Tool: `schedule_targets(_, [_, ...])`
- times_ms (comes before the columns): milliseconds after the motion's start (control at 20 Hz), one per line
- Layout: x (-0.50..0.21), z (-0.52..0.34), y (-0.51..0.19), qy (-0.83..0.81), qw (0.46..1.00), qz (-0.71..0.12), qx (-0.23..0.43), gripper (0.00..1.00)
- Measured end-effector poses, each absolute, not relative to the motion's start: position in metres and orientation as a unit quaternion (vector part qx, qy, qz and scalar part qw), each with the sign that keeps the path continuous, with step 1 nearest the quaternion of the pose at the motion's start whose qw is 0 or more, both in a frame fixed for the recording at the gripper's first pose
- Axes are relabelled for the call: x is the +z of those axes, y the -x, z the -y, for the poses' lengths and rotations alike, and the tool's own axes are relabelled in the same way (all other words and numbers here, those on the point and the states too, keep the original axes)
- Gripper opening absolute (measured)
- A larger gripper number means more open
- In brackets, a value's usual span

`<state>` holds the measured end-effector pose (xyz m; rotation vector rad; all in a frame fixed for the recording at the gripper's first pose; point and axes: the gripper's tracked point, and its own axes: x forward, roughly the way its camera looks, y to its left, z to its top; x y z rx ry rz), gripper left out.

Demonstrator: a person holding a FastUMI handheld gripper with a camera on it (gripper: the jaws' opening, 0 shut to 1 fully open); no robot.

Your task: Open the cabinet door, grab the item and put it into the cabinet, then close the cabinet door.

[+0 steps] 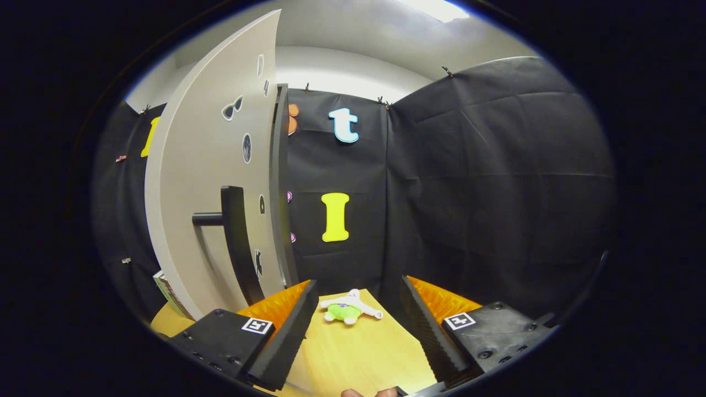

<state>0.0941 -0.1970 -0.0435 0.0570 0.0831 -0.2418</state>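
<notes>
A small plush toy (347,310), white with a green belly, lies on the yellow table (353,353) just ahead of my fingertips. My gripper (357,320) is open, and the toy sits in line with the gap, a little beyond it, with nothing between the fingers (287,336). To the left stands the white cabinet (215,165), its door (220,182) carrying a black bar handle (238,242) and small stickers. The door's dark edge (280,182) faces me; I cannot tell how far it stands open.
Black cloth walls close off the back and right of the booth. A book-like object (171,295) lies at the cabinet's foot on the left. A fingertip of the person's hand (369,392) shows under the gripper.
</notes>
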Motion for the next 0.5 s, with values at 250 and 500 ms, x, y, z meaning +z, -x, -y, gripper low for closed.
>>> schedule_targets(250, [-0.044, 0.165, -0.093, -0.034, 0.994, -0.045, -0.093, 0.97])
schedule_targets(500, [-0.044, 0.138, -0.095, -0.042, 0.995, -0.051, -0.074, 0.97])
